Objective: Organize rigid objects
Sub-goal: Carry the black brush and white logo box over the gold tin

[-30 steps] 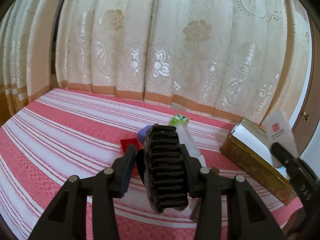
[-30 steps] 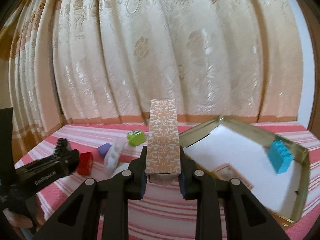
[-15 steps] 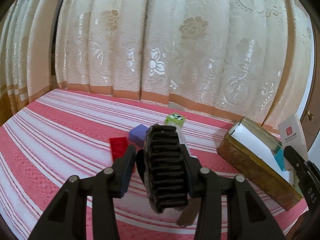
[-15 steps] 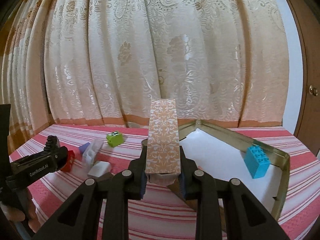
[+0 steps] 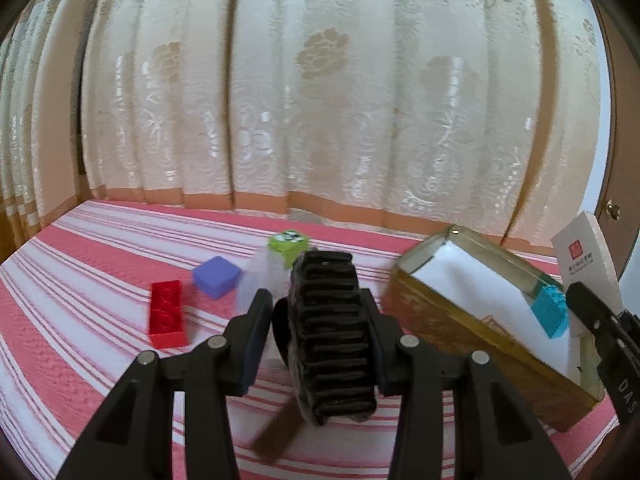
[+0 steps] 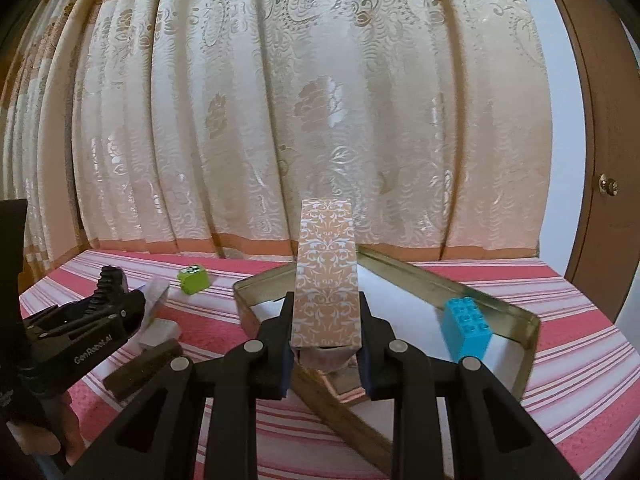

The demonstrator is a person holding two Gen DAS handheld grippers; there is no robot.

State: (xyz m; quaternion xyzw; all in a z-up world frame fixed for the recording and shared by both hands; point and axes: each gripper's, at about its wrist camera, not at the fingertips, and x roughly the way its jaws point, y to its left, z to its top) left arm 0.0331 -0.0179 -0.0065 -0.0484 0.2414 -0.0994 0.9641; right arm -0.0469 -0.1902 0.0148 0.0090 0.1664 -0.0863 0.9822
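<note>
Left wrist view, nearest first: the left claw [image 5: 316, 320] is closed on a black ribbed comb-like piece [image 5: 332, 332], which stands up between its fingers above the striped counter [image 5: 80, 280]. A brown block [image 5: 276, 436] lies blurred just under it. Beyond lie a red brick [image 5: 166, 314], a purple cube [image 5: 216, 276], a blurred clear item and a green cube [image 5: 289, 242], all loose toward the counter's middle. The gold tin [image 5: 460, 336] sits toward the right edge with a blue brick [image 5: 552, 314] inside on its white lining.

On the right wrist view, the right claw [image 6: 326, 328] is closed on a tall patterned box [image 6: 326, 276], held upright over the tin's near wall. A curtain [image 6: 320, 100] hangs behind the far edge.

Risks, as I judge them: both claws carry loads near the same tin, so they could knock together if both go in at once. The tall box, gripped low, may tip when let go and fall against the blue brick. The ribbed piece sits off-centre in its grip and could twist or slip on release.

Writing: "GenRobot.AI" on the left claw's arm, seen from the right wrist; "DAS" on the right claw's arm, seen from the left. The box's white face carries a red seal with small print too fine to read.
</note>
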